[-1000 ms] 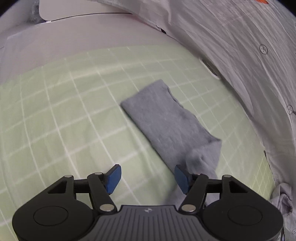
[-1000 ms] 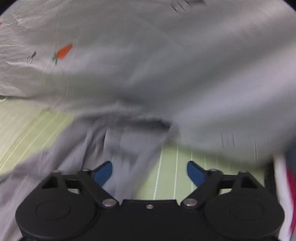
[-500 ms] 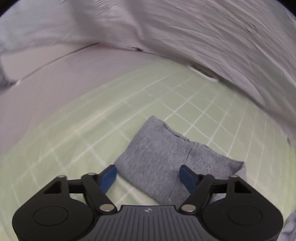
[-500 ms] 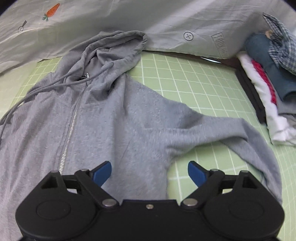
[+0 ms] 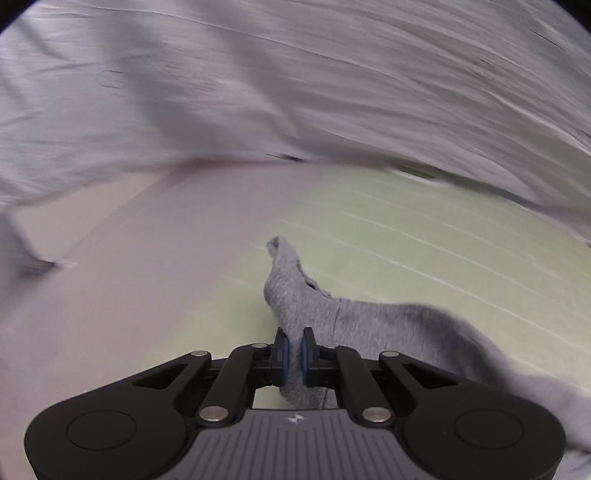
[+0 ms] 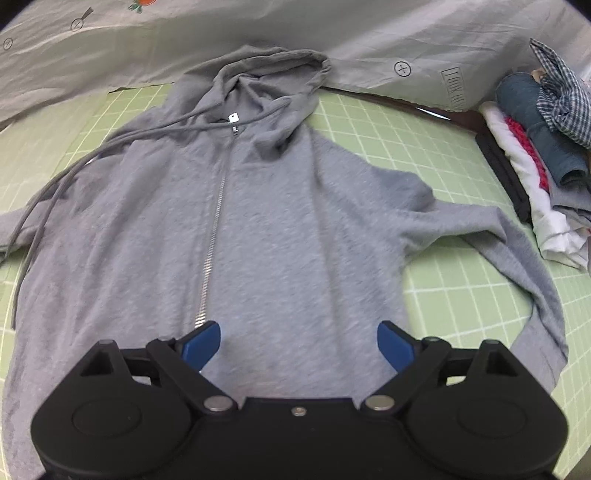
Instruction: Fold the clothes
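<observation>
A grey zip hoodie point(image 6: 266, 221) lies face up on the green grid mat point(image 6: 461, 295), hood away from me, with its right sleeve point(image 6: 517, 236) spread out toward the clothes pile. My right gripper point(image 6: 298, 345) is open and empty above the hoodie's lower front, just right of the zipper point(image 6: 212, 236). In the left wrist view my left gripper point(image 5: 292, 354) is shut on the cuff of the hoodie's other sleeve point(image 5: 295, 299) and holds it lifted off the mat point(image 5: 424, 251). That view is blurred.
A pale printed sheet point(image 6: 369, 26) runs along the back of the mat and fills the top of the left wrist view point(image 5: 295, 92). A stack of folded clothes point(image 6: 535, 147) stands at the right edge. Two drawstrings point(image 6: 55, 184) trail left off the hoodie.
My left gripper closed on the sleeve cuff and lifted it off the mat. My right gripper stayed open and drew back and centred over the hoodie's lower front.
</observation>
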Demonstrator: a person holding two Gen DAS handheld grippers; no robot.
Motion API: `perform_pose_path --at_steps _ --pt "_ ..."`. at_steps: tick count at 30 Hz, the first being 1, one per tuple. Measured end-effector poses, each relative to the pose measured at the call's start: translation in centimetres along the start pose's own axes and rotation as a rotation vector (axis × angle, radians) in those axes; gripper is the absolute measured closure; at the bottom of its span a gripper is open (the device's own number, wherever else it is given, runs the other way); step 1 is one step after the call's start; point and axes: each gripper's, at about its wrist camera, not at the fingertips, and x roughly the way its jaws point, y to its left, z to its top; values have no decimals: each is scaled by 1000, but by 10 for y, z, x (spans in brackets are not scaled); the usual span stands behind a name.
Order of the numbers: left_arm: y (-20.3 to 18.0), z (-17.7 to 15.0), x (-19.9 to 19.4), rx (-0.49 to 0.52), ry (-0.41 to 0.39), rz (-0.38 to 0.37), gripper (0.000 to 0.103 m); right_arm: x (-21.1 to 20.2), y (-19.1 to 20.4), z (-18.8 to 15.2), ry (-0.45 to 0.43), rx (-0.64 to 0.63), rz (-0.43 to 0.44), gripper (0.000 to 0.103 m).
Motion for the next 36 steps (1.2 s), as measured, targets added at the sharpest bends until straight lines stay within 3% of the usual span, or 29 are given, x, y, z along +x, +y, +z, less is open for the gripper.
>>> perform_pose_path --at_steps 3,6,11,16,17,19,21,24,26,31,36 --pt "51 13 -8 -14 -27 71 95 0 8 -2 3 14 -4 11" --pt "86 23 -13 -66 -18 58 95 0 15 -5 12 24 -7 11" --pt "95 13 -13 -39 -6 49 95 -3 25 -10 25 29 6 10" --pt "102 -6 5 -181 122 54 89 -7 27 -14 34 23 7 9" --pt "104 -8 4 -212 135 57 86 -8 26 -14 34 22 5 9" --pt "112 -11 -8 -313 118 26 69 -9 25 -14 34 22 0 9" --pt "118 -11 -18 -458 108 -61 58 -9 23 -15 38 32 -5 8" --pt "108 -11 -17 -546 131 -220 48 -5 20 -19 53 55 -1 6" --pt "92 -8 -4 -540 174 -255 47 -1 19 -21 66 68 -1 4" --pt "52 -1 22 -513 209 -208 44 4 17 -21 77 94 9 1" --pt "24 7 38 -429 230 -77 43 6 12 -25 78 89 6 1"
